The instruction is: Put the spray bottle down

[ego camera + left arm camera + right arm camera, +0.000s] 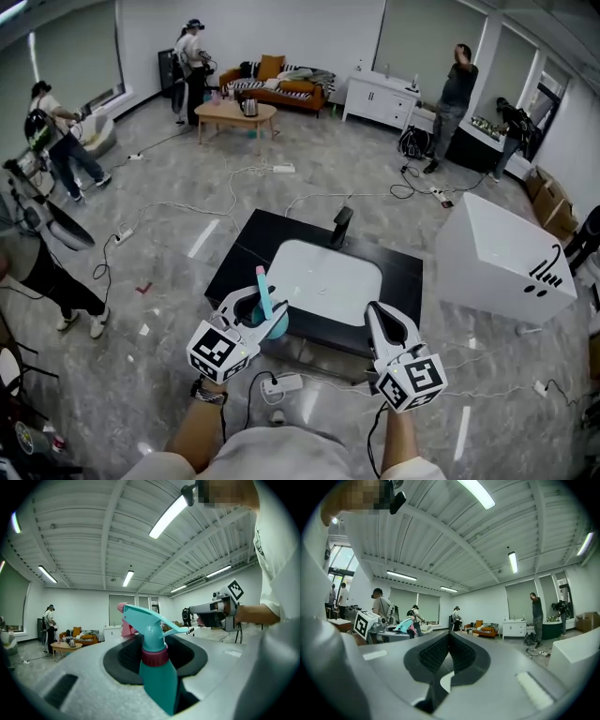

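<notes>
bottle (157,677) base hidden in left gripper (257,306), fingers pinching it | right gripper (449,641) level, fingers pressed together

The room is brightly and evenly lit by long white fluorescent ceiling tubes (171,515), which burn out to pure white in both gripper views. In the head view the polished grey stone floor (309,178) carries pale streaks of their reflection. The smooth white rounded-rectangular panel (323,281) on the black bench (244,253) comes close to glare. Shadows are soft and faint, gathered under the bench. All three views are wide-angle: walls and ceiling beams bow, and the gripper views fade to black at the corners. The teal plastic spray bottle (157,667), very near the lens, is slightly soft, while the far room is fairly sharp.
</notes>
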`<state>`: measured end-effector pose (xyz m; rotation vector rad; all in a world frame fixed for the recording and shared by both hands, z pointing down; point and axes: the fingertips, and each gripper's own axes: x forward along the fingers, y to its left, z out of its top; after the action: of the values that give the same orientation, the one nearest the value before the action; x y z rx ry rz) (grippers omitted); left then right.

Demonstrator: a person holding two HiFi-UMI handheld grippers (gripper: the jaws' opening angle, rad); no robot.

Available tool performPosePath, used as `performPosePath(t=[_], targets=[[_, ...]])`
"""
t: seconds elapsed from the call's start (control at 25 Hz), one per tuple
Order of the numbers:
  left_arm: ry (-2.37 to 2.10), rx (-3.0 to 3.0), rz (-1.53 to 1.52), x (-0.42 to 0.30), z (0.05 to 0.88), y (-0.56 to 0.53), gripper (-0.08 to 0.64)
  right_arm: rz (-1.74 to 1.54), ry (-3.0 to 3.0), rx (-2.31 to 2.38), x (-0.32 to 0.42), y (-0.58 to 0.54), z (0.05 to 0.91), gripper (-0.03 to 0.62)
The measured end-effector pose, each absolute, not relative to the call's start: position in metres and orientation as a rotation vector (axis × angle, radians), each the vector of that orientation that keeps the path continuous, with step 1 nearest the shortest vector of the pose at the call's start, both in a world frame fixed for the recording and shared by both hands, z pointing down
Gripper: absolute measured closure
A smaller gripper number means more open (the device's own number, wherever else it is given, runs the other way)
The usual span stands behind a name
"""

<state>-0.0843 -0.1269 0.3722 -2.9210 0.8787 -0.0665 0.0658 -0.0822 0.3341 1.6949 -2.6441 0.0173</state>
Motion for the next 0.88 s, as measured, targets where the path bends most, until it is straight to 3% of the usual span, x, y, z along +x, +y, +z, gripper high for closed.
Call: performPosePath(t=[0.88], targets=[[1.134, -2.876, -0.03, -0.041, 0.408, -0.324, 0.416, 0.159, -2.692, 1.671, 0.129, -0.227, 0.374, 0.586]])
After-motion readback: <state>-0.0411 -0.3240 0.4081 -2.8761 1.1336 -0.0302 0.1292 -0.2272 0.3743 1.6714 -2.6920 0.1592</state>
